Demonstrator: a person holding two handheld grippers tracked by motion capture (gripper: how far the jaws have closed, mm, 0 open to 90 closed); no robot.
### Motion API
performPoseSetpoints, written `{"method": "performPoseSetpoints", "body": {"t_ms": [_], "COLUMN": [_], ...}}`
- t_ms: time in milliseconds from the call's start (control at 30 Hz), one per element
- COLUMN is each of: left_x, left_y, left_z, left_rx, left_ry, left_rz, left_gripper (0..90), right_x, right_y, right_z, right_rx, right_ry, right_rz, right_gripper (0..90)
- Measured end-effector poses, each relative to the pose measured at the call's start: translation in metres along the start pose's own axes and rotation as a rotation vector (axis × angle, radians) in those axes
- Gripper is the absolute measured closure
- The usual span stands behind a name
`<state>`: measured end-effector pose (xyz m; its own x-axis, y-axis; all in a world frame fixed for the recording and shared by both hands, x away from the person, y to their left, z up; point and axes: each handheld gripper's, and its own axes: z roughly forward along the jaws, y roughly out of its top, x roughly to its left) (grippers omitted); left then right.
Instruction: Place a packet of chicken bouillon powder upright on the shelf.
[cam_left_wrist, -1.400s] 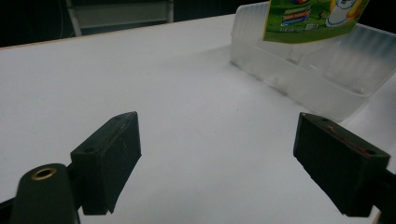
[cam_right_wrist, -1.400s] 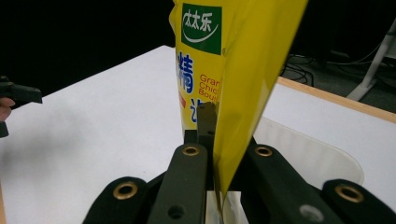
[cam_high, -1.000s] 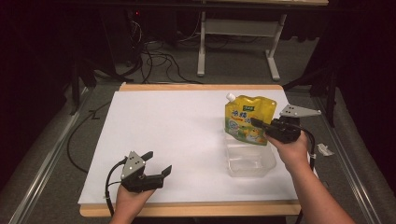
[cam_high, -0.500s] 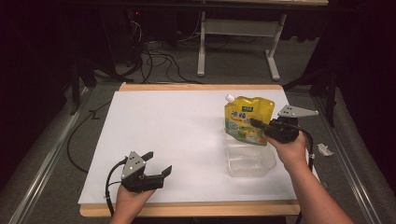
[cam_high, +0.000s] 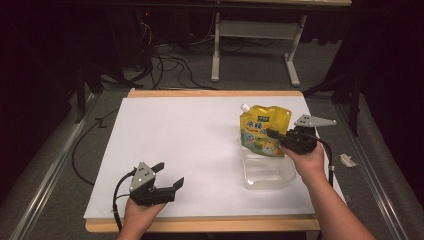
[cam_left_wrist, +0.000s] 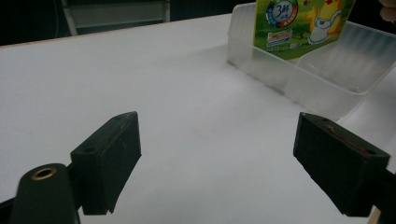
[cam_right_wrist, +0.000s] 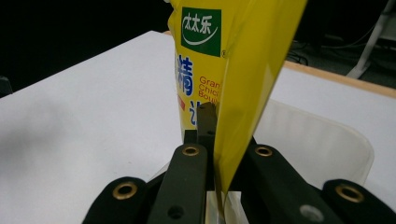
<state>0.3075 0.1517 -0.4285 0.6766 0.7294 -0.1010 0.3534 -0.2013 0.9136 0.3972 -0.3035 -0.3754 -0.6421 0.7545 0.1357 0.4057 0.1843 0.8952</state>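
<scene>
Right gripper view puts the right gripper (cam_right_wrist: 215, 154) with its jaws pinched flat on the side edge of the yellow pouch (cam_right_wrist: 219, 70), the film sandwiched between the two black fingers. In the high view the pouch (cam_high: 262, 131) stands upright, its lower end in the far part of the clear plastic container (cam_high: 267, 172); whether its base already rests on the floor of the tub is hard to tell. The left gripper (cam_high: 166, 176) rests near the table's front edge, well apart, its jaws spread wide on nothing. To do the step well, I judge: lower the pouch straight, keep its base inside the walls, and release only once it settles.
</scene>
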Motion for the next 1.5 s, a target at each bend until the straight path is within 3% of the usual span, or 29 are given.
{"method": "performPoseSetpoints", "body": {"t_ms": [700, 1067, 1300, 1500], "left_x": [-0.002, -0.002, -0.001, -0.001], "left_y": [-0.001, -0.001, -0.001, 0.0], "left_z": [0.002, 0.001, 0.001, 0.001], "left_rx": [0.007, -0.006, -0.011, -0.012], "left_ry": [-0.011, -0.005, -0.007, -0.01], "left_rz": [-0.001, -0.001, -0.002, -0.002], "left_gripper": [15.7, 15.8, 15.8, 15.9], "right_x": [-0.012, -0.012, -0.011, -0.008], "right_y": [-0.028, -0.028, -0.025, -0.022], "right_z": [-0.002, -0.002, -0.002, -0.007], "right_rx": [0.021, 0.023, 0.027, 0.015], "right_ry": [-0.019, -0.032, -0.053, -0.101], "right_rz": [0.056, 0.059, 0.068, 0.079], "right_gripper": [84.7, 78.3, 61.2, 36.2]}}
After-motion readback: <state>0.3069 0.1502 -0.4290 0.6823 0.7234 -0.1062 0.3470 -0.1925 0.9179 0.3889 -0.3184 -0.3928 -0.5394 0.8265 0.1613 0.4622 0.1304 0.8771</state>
